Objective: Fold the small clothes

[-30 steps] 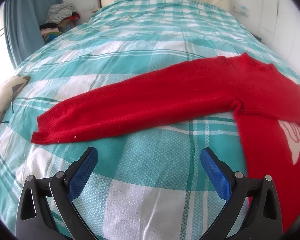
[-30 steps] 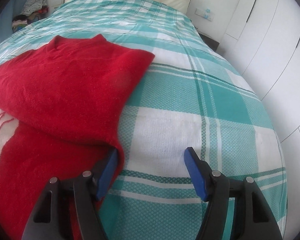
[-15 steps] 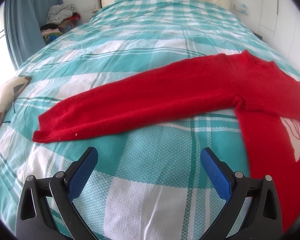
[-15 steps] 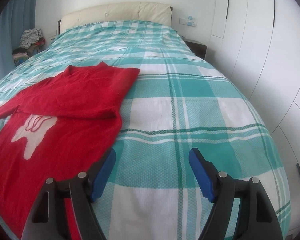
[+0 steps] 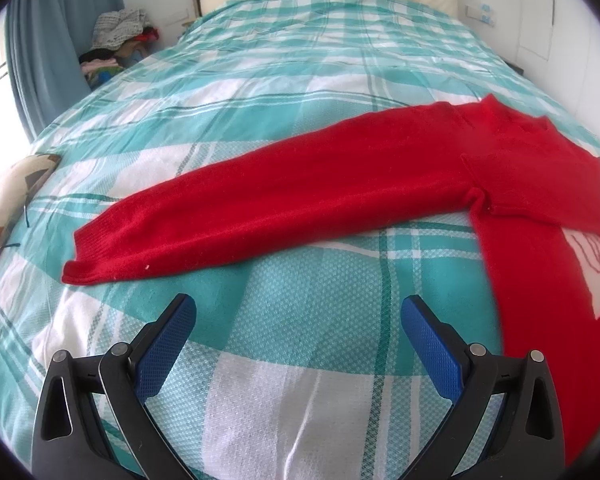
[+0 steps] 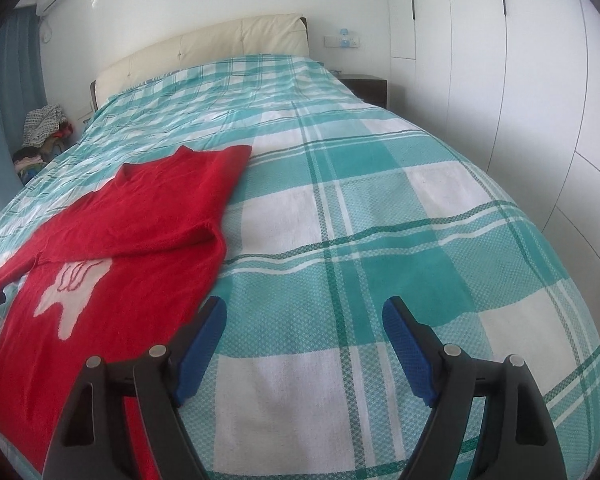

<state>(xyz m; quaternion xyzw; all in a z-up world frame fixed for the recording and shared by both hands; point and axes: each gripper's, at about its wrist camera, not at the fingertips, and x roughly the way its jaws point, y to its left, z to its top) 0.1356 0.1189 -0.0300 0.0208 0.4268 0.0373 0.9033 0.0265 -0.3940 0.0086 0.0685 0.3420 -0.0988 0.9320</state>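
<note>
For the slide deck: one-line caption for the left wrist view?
Open left gripper above a teal plaid bedspread, facing a red sweater with one sleeve stretched out flat.

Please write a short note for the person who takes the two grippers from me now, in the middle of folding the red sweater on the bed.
Left gripper: open, empty, over bare bedspread, just short of the long sleeve.
Right gripper: open, empty, beside the sweater's side edge, not touching it.
Red sweater: flat on the bed, white motif facing up.
Done: one sleeve is folded in across the chest.
Left: fold in the outstretched sleeve, which still lies straight out to the side, then probably fold the body up.
</note>
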